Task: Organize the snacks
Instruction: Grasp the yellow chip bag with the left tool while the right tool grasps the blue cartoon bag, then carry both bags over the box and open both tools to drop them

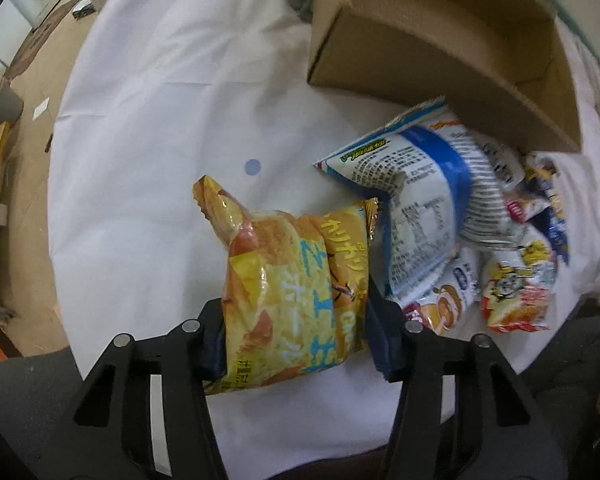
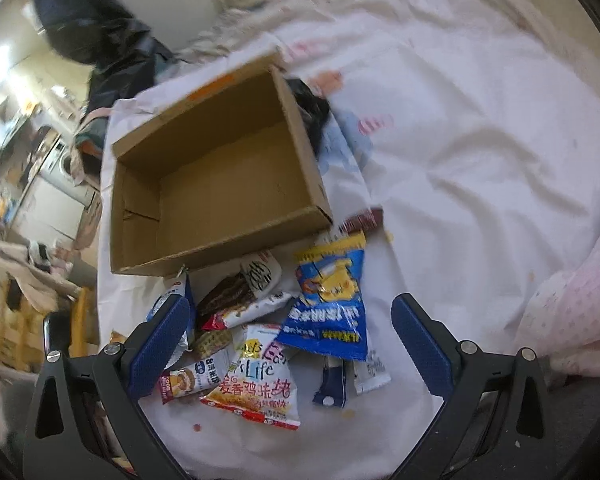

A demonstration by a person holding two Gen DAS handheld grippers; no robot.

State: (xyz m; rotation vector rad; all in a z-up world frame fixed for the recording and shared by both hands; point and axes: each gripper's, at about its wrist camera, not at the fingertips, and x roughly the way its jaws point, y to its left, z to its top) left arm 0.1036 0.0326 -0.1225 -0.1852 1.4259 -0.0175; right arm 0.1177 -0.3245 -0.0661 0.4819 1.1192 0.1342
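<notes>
1. Left wrist view: the left gripper (image 1: 294, 332) had its two blue pads pressed against the sides of a yellow snack bag (image 1: 288, 280), holding it between them.
2. The bag ran forward from between the pads, its crimped far end sticking out ahead and a little to the left, above the white cloth (image 1: 160, 120).
3. Just to the right of the held bag lay a blue-and-white packet (image 1: 420, 208), print side up, touching or nearly touching the yellow one.
4. Further right sat a loose heap of small packets (image 1: 516, 280), blurred.
5. Ahead and to the right stood an open cardboard box (image 1: 440, 40); the blue-and-white packet's far end reached its near wall.
6. Right wrist view: the right gripper (image 2: 292, 344) stood wide, with nothing pinched between its blue pads.
7. Between and just ahead of the fingers lay the snack pile on the cloth: a white packet with red lettering (image 2: 256, 380) nearest, and a blue packet with a yellow figure (image 2: 328, 300) ahead, right of centre.
8. A dark brown packet (image 2: 228, 296) lay close to the left pad.
9. The cardboard box (image 2: 220, 184) sat straight ahead beyond the pile, open side up, nothing visible inside it.
</notes>
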